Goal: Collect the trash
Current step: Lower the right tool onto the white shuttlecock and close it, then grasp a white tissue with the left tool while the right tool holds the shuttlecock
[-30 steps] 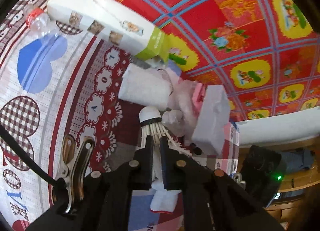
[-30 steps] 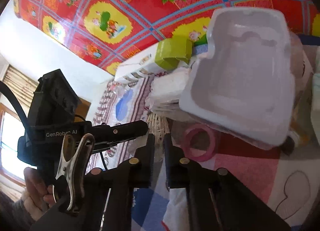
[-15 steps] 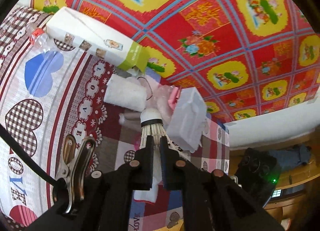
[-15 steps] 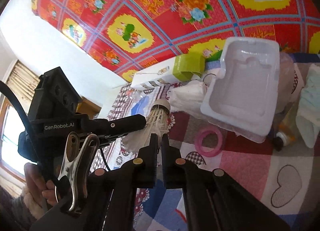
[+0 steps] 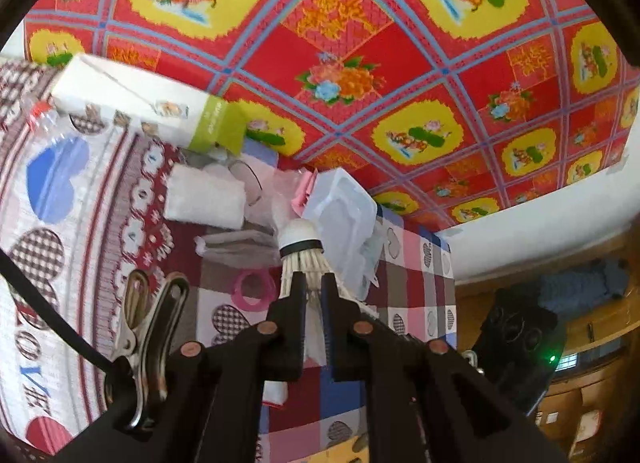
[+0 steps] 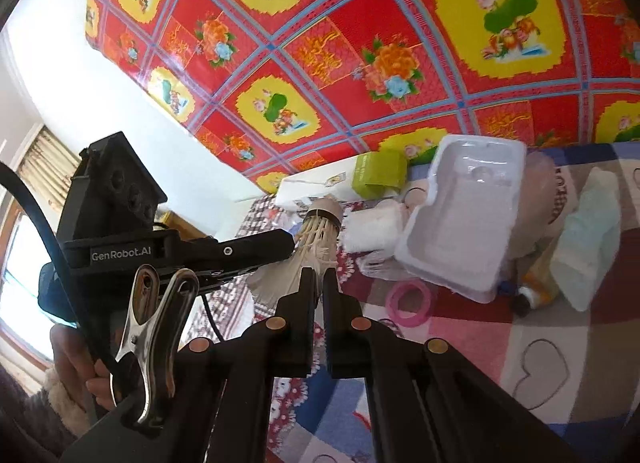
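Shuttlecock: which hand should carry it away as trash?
Left. The left gripper is shut on the shuttlecock feathers, above the blanket. The right gripper is shut, but whether it grips anything is unclear.

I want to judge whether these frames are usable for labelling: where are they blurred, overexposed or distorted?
Left wrist view: the white carton with the green end is smeared by motion, and the fisheye bows the red floral cloth. Right wrist view: the window at the left edge is blown out, while the white feather shuttlecock stays sharp.

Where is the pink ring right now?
The pink ring lies flat on the checked cloth, just below the white plastic tray. In the left wrist view it sits left of the shuttlecock.
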Tool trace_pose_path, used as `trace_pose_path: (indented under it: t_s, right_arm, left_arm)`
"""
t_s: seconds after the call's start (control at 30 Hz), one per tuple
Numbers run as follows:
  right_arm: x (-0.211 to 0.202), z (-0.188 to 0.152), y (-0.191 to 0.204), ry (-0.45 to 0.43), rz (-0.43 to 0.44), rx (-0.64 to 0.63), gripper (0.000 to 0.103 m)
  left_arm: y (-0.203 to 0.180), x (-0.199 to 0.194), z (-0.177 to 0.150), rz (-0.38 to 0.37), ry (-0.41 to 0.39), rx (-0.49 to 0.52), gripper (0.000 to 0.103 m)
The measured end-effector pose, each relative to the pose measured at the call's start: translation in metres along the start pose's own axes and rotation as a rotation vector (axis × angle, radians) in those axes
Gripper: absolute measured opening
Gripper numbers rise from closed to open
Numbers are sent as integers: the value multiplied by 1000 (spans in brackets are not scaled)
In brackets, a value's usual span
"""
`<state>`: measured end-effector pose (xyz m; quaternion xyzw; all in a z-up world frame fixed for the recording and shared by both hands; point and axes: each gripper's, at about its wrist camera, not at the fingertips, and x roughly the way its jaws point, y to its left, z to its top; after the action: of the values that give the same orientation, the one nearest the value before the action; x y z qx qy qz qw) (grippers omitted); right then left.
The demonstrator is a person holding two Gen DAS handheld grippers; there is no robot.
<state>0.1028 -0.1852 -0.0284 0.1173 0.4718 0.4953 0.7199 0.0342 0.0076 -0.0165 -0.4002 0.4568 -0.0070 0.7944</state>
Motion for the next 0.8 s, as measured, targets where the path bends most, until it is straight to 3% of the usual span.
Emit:
trace_pose_path:
  t_s: [0.17, 0.27, 0.4, 0.5, 0.63, 0.67, 0.73, 0.8]
  right_arm:
    - [-14, -5, -12, -15, -39, 11, 4]
    - [-22, -6, -16, -29, -45, 21, 3]
    - [-40, -9, -26, -44, -70, 28, 3]
    - [-54, -9, -35, -56, -84, 44, 3]
    - [-87, -12, -48, -85, -107, 64, 3]
    - [-94, -13, -50, -89, -112, 66, 3]
    - [-99, -14, -52, -92, -119, 66, 3]
    - [-109, -18, -57, -97, -130, 71, 3]
  left_arm:
    - [-1, 9, -7, -10, 39, -8, 40]
    - [-2, 13, -13, -17, 76, 10, 45]
    - [-1, 27, -30, 39, 141, 37, 47]
    - [2, 50, -48, 62, 211, 66, 54]
    - [4, 85, -72, 174, 265, 88, 53]
    - [4, 93, -77, 207, 260, 92, 45]
    - [1, 101, -83, 253, 258, 121, 15]
    - [-3, 101, -85, 207, 251, 129, 11]
